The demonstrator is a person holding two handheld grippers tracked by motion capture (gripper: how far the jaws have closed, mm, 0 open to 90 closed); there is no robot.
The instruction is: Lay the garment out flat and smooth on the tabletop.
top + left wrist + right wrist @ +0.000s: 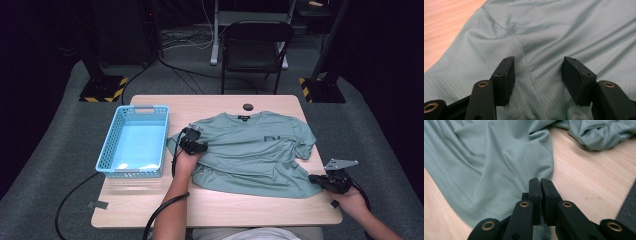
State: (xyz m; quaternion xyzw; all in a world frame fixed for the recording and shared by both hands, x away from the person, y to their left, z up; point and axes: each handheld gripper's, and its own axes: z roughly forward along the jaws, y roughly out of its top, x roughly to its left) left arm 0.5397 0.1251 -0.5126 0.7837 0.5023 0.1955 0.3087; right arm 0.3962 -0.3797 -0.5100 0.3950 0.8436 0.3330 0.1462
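The green T-shirt (250,150) lies spread across the middle of the surface (215,207), collar toward the top of the high view, one sleeve bunched at its right. You have it laid flat so its edges are free to pick up, probably for folding, with the blue basket (134,141) waiting empty at the left.

Your right fingers (313,179) sit at the lower right corner of the shirt, pressed together on the hem; in the right gripper view the cloth runs down between the closed pads (535,195), so that corner looks pinched. That forearm enters from the lower right, the tool pointing left and held low.

Your left fingers (192,144) stand apart over the left sleeve seam, pads (505,77) either side of the fabric without gripping it. That hand reaches up from the bottom centre, angled down onto the cloth, ready to close.
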